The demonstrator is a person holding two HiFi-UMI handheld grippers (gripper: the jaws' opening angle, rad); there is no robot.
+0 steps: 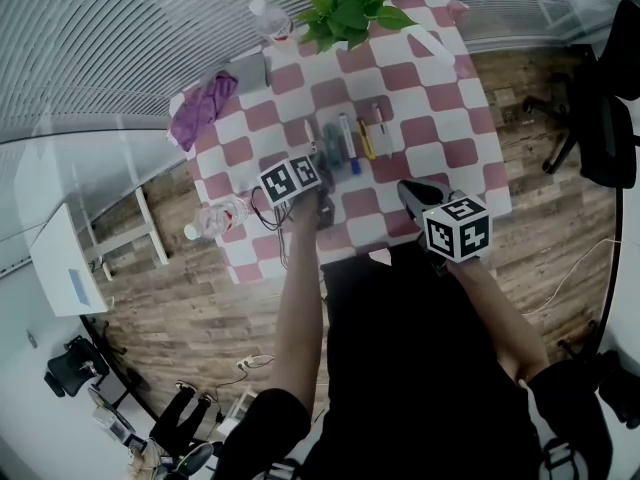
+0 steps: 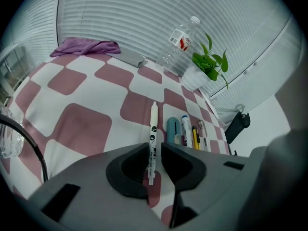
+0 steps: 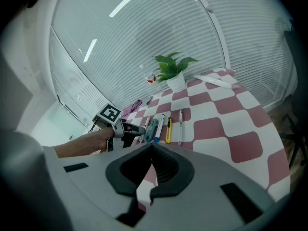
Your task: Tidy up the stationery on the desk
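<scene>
Tidying judged nearly complete: the white pen (image 2: 153,129) lies on the tabletop (image 2: 86,124), just beside the row of other stationery (image 2: 186,129). The left tool (image 2: 155,158) brackets it, jaws slightly apart, unclamped. The right tool (image 3: 150,150) is closed and empty.

One table under a single pink-and-white checked cloth (image 1: 440,158) carries five slim pieces of stationery: one white pen with black print (image 2: 153,124), one teal plastic case-like piece (image 2: 172,130), one white marker with a blue cap (image 2: 186,128), one yellow utility knife (image 2: 195,137) and one clear-barrelled pen (image 2: 202,129). Also counted are two clear plastic bottles, one red-labelled bottle (image 2: 179,42) and one bottle at the table's edge (image 1: 215,218). There is one leafy green plant in a white pot (image 1: 345,8), one crumpled purple cloth (image 1: 200,108), one flat grey slab (image 1: 245,71) and one long white strip (image 1: 432,43). Two grey handheld grippers appear, the left gripper (image 2: 155,153) and the right gripper (image 3: 150,150).
</scene>
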